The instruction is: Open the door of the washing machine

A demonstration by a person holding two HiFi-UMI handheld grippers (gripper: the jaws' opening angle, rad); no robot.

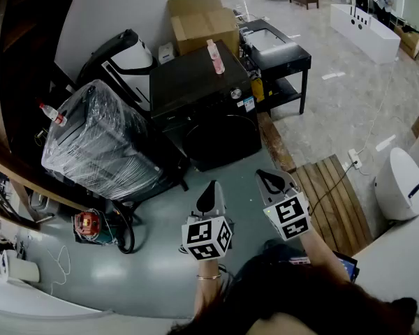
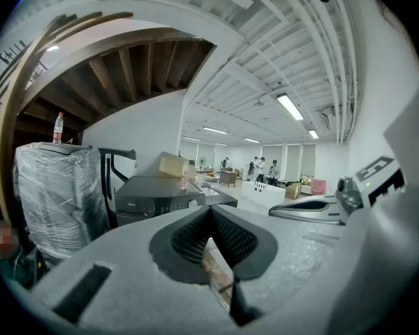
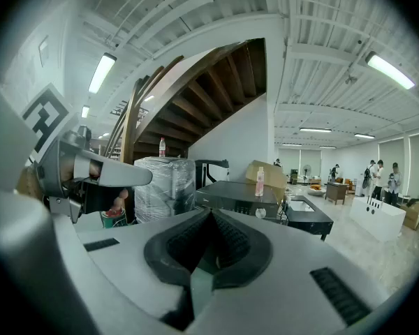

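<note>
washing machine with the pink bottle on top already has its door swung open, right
Not quite. The washing machine does have the pink bottle standing on top, but its round door is shut and sits flush with the front. The head view shows this.

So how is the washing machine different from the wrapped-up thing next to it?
The washer is bare; the wrapped thing is covered in clear plastic. The washer shows a round door in front; the wrapped thing's front is hidden by plastic. A pink bottle stands on the washer, a red-capped bottle on the wrapped thing. Both are dark, boxy and on the floor.
</note>
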